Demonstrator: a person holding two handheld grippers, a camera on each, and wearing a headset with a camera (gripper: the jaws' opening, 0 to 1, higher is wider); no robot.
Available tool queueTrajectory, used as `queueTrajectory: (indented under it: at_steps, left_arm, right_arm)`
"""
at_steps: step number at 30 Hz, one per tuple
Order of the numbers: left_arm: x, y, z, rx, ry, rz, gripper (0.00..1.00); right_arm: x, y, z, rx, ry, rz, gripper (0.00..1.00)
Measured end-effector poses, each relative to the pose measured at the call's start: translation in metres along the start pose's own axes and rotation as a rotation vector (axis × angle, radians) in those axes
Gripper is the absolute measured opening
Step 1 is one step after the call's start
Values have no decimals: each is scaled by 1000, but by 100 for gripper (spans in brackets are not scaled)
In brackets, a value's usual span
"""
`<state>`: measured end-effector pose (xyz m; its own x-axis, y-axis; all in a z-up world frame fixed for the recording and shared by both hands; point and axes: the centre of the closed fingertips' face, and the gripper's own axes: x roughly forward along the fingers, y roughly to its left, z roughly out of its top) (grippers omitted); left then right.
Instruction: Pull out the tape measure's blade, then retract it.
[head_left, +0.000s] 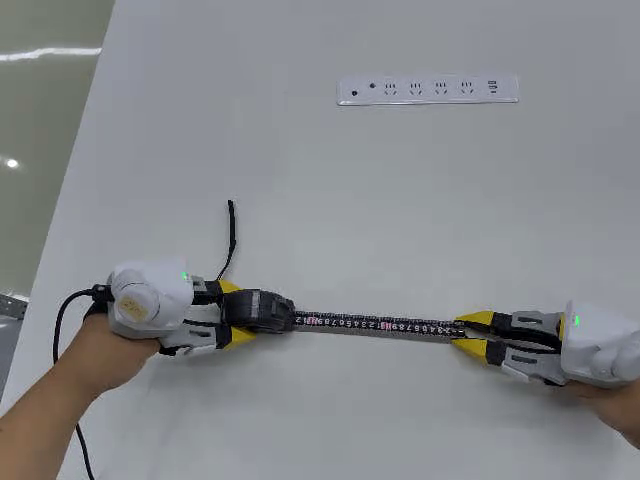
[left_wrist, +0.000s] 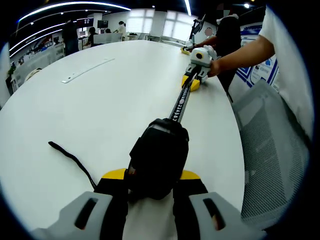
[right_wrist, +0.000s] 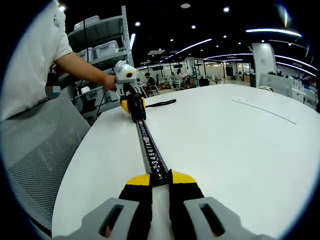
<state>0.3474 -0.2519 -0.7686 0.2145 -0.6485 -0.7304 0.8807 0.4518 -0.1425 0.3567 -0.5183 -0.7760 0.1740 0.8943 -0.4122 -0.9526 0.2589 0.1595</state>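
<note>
We hold tape measure (head_left: 258, 310) in left gripper (head_left: 237, 311), blade (head_left: 380, 325) tip clenched in right gripper (head_left: 466, 332); power strip (head_left: 428, 90) well apart, toward far edge of bench (head_left: 300, 160).

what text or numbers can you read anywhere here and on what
"2 3 4 5 6 7 8 9": on the tape measure blade, just ahead of the right gripper jaws.
Other blade numbers: too small to read.
power strip markings: too small to read.
No readable label on the tape measure case.
</note>
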Motion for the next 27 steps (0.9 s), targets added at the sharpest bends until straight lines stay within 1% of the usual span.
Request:
queueTrajectory:
  at_steps: [5, 9, 23, 25, 27]
  left_arm:
    - [0, 0, 0, 1, 1, 0, 31]
    - [0, -1, 0, 1, 1, 0, 31]
    - [-1, -1, 2, -2, -1, 1, 31]
    - [-1, -1, 2, 4, 6, 3, 31]
    - [0, -1, 1, 7, 8, 2, 31]
  right_arm:
    - [-8, 0, 1, -1, 5, -12, 10]
    - [-10, 0, 0, 1, 6, -20, 10]
    - [-10, 0, 3, 8, 6, -31, 10]
    - [-9, 0, 4, 9, 6, -28, 11]
    - [-9, 1, 4, -7, 8, -25, 11]
